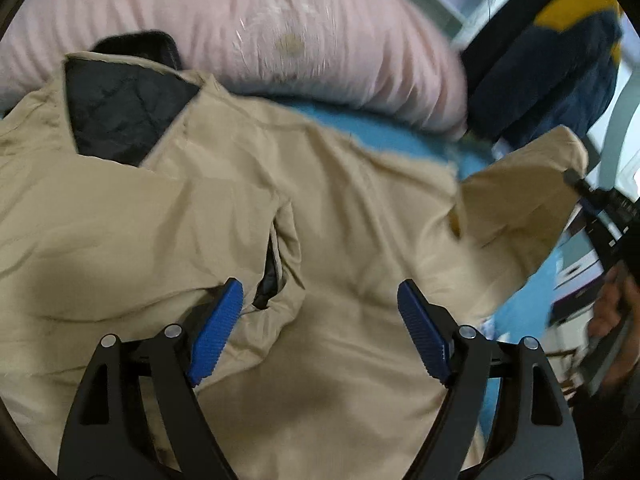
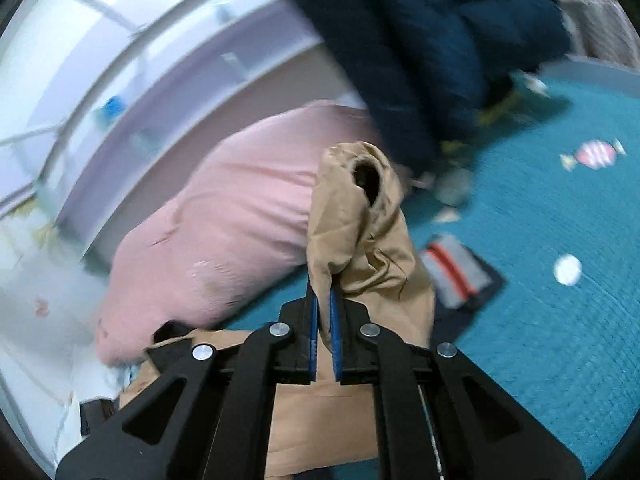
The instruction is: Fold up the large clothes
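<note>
Left wrist view first, and at the far left the beige jacket (image 1: 340, 208) lies spread across the bed, collar end up top with its dark quilted lining (image 1: 120, 116) folded open beside a black collar edge. Behind it, a big pink pillow (image 1: 240, 20) runs along the top of the picture. Down front, the left hand-held gripper (image 1: 320, 300) hangs over the jacket body with its blue pads (image 1: 216, 336) spread wide and nothing between them; just ahead of the left pad a pocket slit gapes with dark lining showing. Moving right, the teal bedsheet (image 1: 384, 132) peeks out between pillow and jacket, and a navy and yellow garment (image 1: 560, 60) is heaped at the upper right. At the right edge, the jacket's sleeve (image 1: 520, 200) is lifted off the bed, its cuff end meeting a black tool with a person's hand behind it, blurred.

Over to the right wrist view: window frame and ledge at left, then the pink pillow, then dead centre the right hand-held gripper (image 2: 323, 292), jaws pinched tight on the sleeve's fabric, the cuff standing up above the pads with its dark opening facing us. Right of that, a small grey, red-striped fabric item (image 2: 460, 276) lies flat on the teal sheet.
</note>
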Action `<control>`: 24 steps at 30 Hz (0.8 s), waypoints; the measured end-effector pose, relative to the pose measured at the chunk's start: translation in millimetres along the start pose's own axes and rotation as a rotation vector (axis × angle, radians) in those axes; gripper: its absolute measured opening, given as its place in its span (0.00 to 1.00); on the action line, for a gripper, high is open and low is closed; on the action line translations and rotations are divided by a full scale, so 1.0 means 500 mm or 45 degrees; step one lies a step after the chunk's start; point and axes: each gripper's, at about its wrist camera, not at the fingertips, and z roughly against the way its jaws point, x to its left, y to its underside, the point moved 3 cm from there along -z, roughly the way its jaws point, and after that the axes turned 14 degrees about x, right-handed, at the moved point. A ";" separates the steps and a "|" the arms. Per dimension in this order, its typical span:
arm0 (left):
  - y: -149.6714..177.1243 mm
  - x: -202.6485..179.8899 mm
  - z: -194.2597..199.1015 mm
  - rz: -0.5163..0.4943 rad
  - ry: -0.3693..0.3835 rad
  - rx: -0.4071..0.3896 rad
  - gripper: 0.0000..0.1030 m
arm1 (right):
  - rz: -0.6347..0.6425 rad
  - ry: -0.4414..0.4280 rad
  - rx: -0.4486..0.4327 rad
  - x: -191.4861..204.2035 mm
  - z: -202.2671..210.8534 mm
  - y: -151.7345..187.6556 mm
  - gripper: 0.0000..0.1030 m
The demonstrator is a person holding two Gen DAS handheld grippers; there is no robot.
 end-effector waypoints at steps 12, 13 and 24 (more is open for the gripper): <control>0.046 0.194 0.181 0.222 -0.349 -0.118 0.81 | 0.270 -0.249 0.178 0.341 -0.073 0.122 0.05; 0.055 0.219 0.192 0.246 -0.367 -0.114 0.81 | 0.288 -0.279 0.205 0.371 -0.086 0.136 0.05; 0.130 0.373 0.243 0.426 -0.325 -0.076 0.81 | 0.497 -0.389 0.483 0.593 -0.232 0.322 0.06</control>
